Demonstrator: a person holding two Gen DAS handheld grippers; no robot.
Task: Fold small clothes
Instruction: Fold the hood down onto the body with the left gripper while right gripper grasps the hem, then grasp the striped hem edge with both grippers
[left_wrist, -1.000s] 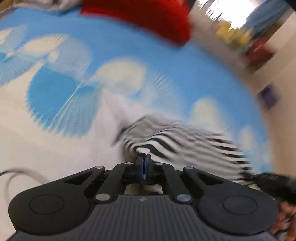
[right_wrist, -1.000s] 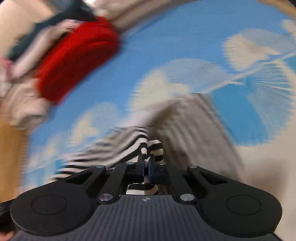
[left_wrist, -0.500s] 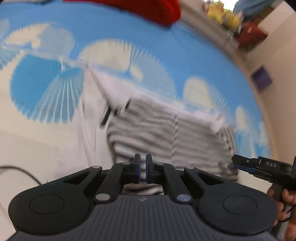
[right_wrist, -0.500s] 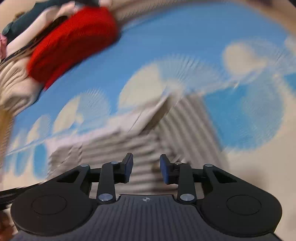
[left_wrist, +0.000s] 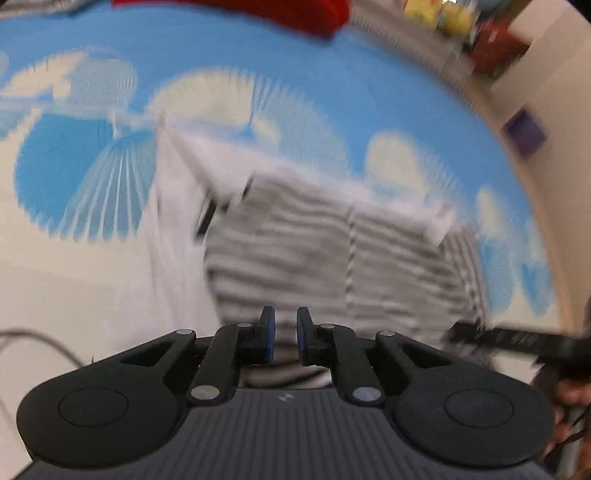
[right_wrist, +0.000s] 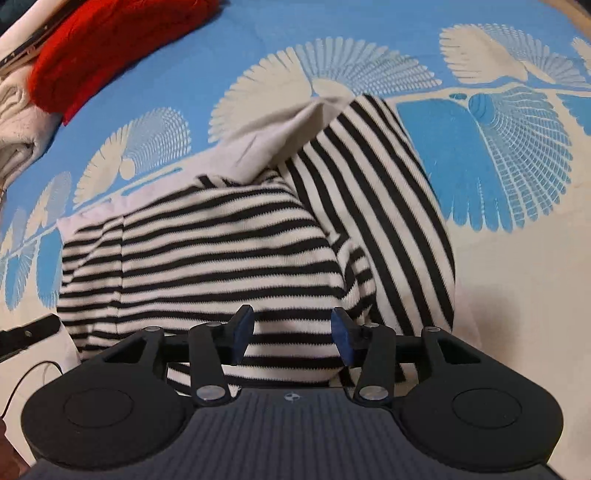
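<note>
Striped garment (right_wrist: 229, 254): black-and-white knit, lying folded on the blue bedspread (right_wrist: 280, 40); one striped panel runs off at an angle to the right of the fold, and a plain pale lining or underside shows along its far edge. A second ago both tongs pinched bunched cloth and it hung up off the spread; now it lies flat and let go.

Left tongs (left_wrist: 282, 334): jaws parting, a narrow gap between the blue pads where a second ago they were pressed tight on the fabric. Nothing is pinched between them; the striped cloth lies under and beyond the tips. This view is motion-blurred.

Right tongs (right_wrist: 291, 334): jaws opening, standing well apart, against a closed pinch on a striped fold a second ago. The pads hover above the near edge of the garment, touching no cloth that can be made out.

Red knit item (right_wrist: 110, 48): at the far left edge of the spread, beside a pile of cream fabric (right_wrist: 18, 122); same place as before.

Other gripper in view: the right tongs' dark body and the hand (left_wrist: 570, 398) holding it show at the right edge of the left view, lower than half a second ago.

Cable (right_wrist: 22, 384): thin dark lead on the near left of the spread.
</note>
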